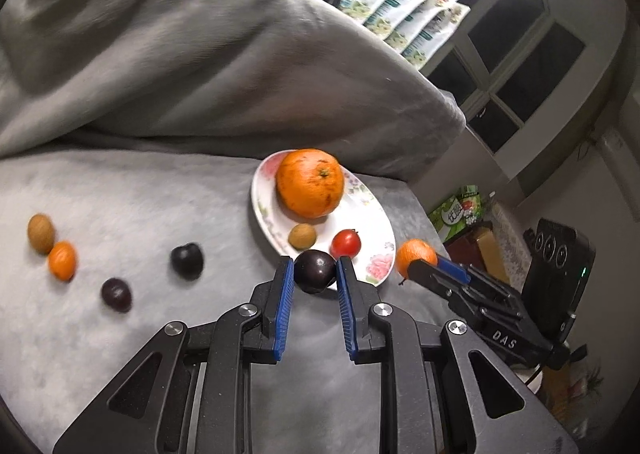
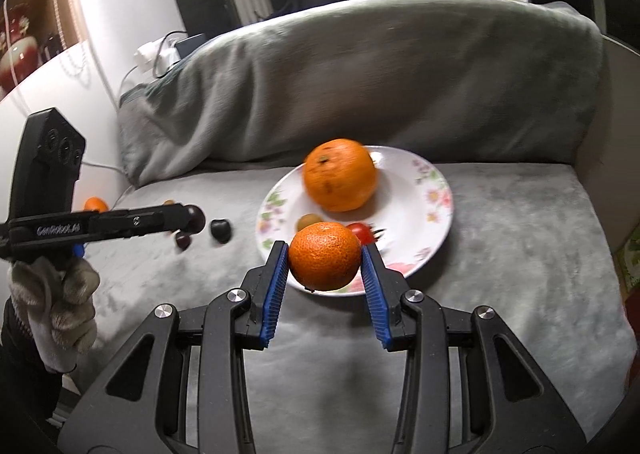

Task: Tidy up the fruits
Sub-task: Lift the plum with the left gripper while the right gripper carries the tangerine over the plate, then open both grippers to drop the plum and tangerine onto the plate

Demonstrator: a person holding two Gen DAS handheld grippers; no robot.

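Note:
My left gripper [image 1: 315,263] is shut on a dark plum [image 1: 315,274], held just over the near rim of a white flowered plate [image 1: 378,214]. On the plate lie a large orange [image 1: 310,182], a small brown fruit [image 1: 302,236] and a cherry tomato [image 1: 346,244]. My right gripper [image 2: 325,250] is shut on a small mandarin [image 2: 325,256], also at the plate's [image 2: 440,190] near rim. Two dark plums [image 1: 187,260] [image 1: 116,294], another mandarin [image 1: 62,260] and a brown fruit [image 1: 40,233] lie loose on the grey seat to the left.
A grey cushion [image 2: 360,74] rises behind the plate. Flowered packets [image 1: 404,2] stand by the window behind it. A white charger with cables [image 2: 150,52] lies at the far left. A gloved hand [image 2: 60,294] holds the left gripper. Boxes [image 1: 460,210] sit beyond the seat's right edge.

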